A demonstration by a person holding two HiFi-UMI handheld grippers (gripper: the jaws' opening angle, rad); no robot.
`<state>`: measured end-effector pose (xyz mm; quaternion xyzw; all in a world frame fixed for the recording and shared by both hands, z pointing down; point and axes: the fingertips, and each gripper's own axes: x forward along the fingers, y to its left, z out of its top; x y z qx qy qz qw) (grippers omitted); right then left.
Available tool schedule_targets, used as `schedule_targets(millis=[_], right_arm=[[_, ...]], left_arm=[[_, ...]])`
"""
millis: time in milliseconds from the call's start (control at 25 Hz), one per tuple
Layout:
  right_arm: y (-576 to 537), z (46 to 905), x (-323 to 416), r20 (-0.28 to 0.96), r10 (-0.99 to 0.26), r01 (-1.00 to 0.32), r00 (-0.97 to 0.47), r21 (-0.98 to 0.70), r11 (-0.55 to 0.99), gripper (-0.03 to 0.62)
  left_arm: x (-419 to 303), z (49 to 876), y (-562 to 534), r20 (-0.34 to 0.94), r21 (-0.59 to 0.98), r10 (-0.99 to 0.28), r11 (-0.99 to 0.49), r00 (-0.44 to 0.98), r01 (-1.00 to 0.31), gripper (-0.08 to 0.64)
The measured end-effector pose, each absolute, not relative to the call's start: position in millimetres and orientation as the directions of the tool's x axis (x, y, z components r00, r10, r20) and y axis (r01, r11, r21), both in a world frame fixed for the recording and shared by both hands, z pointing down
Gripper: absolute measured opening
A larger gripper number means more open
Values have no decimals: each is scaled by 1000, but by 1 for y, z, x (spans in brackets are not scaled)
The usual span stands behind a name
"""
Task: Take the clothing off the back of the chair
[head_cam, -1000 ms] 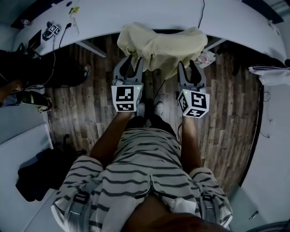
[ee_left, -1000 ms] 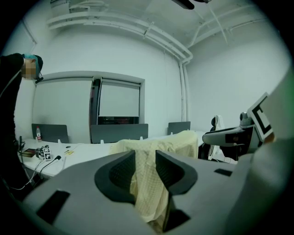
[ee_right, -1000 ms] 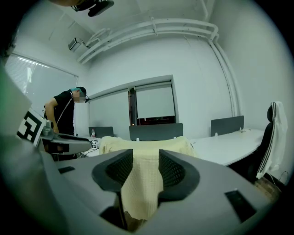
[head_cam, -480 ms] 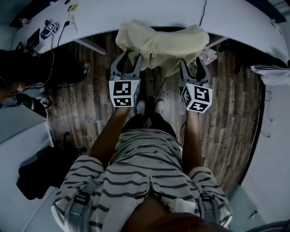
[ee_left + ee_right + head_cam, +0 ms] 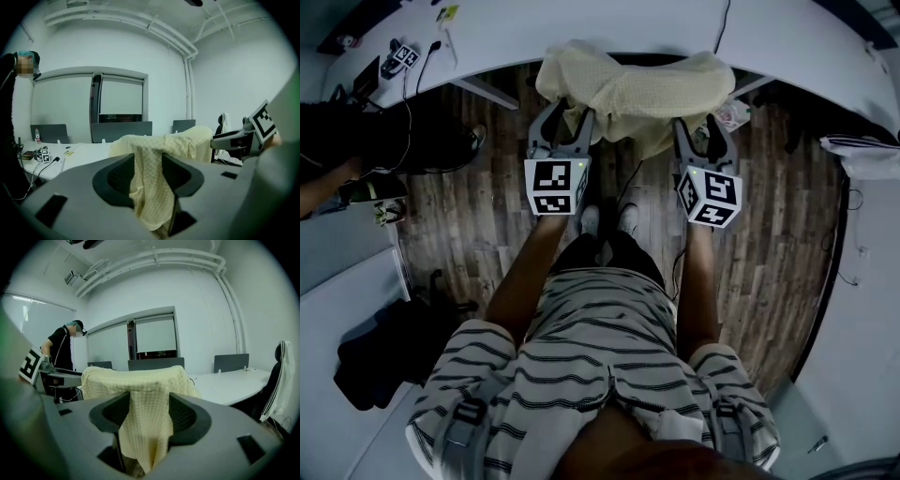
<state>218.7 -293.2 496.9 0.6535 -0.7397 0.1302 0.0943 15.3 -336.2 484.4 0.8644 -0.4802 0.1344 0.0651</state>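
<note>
A pale yellow waffle-knit garment [image 5: 633,89] hangs over the chair back, which it hides, just in front of the white desk [image 5: 581,28]. My left gripper [image 5: 564,127] reaches its left hanging edge. Its jaws are opening, and a fold of the garment [image 5: 183,143] hangs between them in the left gripper view [image 5: 149,176]. My right gripper [image 5: 698,133] is at the right hanging edge with its jaws wide. The garment [image 5: 136,380] drops between them in the right gripper view [image 5: 149,416]. Neither pair of pads is pressing on the cloth.
The curved desk carries cables and small devices [image 5: 398,61] at its left end. A person in black [image 5: 356,141] stands at the left. A dark bundle [image 5: 384,361] lies low on the left. A jacket hangs on another chair [image 5: 276,380] at the right. The floor is wooden planks [image 5: 769,216].
Both grippers have moved forward to the garment's hanging edges. Their jaws have spread wider, and cloth now lies between them.
</note>
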Motion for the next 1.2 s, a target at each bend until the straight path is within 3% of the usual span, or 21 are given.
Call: schedule_targets(millis=[400, 600, 1000, 1200], right_arm=[[-303, 497, 221, 297, -943, -988, -151, -73, 135, 259], [-304, 496, 220, 297, -941, -986, -164, -66, 151, 204], [-305, 492, 226, 292, -944, -988, -153, -80, 135, 53], [-304, 491, 225, 290, -944, -986, -159, -103, 135, 28]], left_arm=[[20, 486, -342, 289, -23, -808, -541, 513, -840, 175], [22, 485, -343, 290, -32, -799, -558, 527, -829, 163], [24, 485, -344, 295, -69, -790, -578, 537, -813, 40], [21, 484, -344, 297, -67, -792, -575, 534, -815, 26]])
